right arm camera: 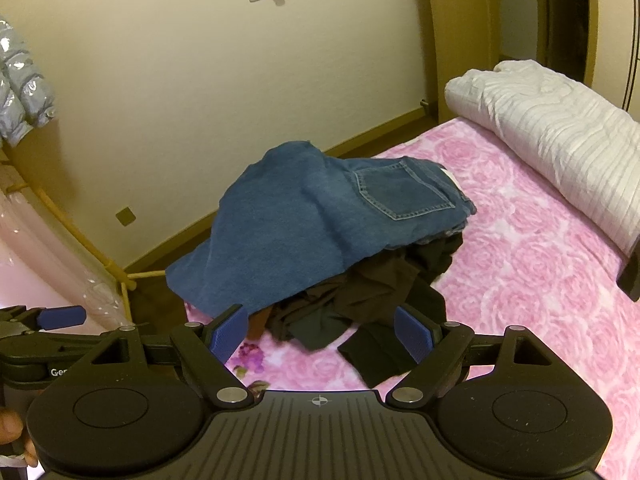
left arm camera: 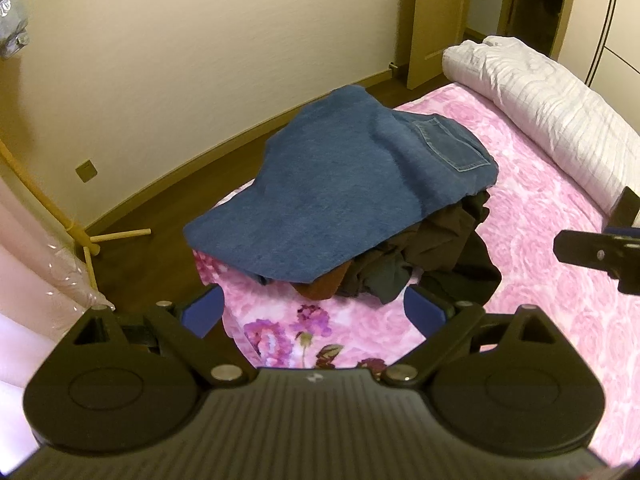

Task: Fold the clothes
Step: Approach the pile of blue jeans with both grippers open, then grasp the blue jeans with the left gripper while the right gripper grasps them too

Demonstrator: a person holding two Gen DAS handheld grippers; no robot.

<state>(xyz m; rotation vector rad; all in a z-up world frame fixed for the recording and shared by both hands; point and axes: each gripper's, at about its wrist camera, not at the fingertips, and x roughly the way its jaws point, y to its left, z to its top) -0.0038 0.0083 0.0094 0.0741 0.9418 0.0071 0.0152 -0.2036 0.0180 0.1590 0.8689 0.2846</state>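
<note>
A pile of clothes lies on a pink floral bed [left arm camera: 540, 240] [right arm camera: 540, 280]. Blue jeans [left arm camera: 344, 184] [right arm camera: 304, 224], back pocket up, drape over the top. Dark brown and black garments [left arm camera: 432, 256] [right arm camera: 372, 300] and a rust-coloured piece [left arm camera: 320, 286] spill out beneath. My left gripper [left arm camera: 314, 312] is open and empty, just short of the pile's near edge. My right gripper [right arm camera: 322, 334] is open and empty, its fingers either side of the dark garments' near edge. The left gripper also shows at the left of the right wrist view [right arm camera: 60, 320].
A rolled white quilt [left arm camera: 552, 108] [right arm camera: 560, 136] lies along the bed's far right. A wooden rack [left arm camera: 80, 232] with pink plastic-covered items stands left of the bed. The wall [left arm camera: 200, 60] and wooden floor [left arm camera: 160, 216] lie beyond the pile. A silver jacket [right arm camera: 20, 92] hangs at left.
</note>
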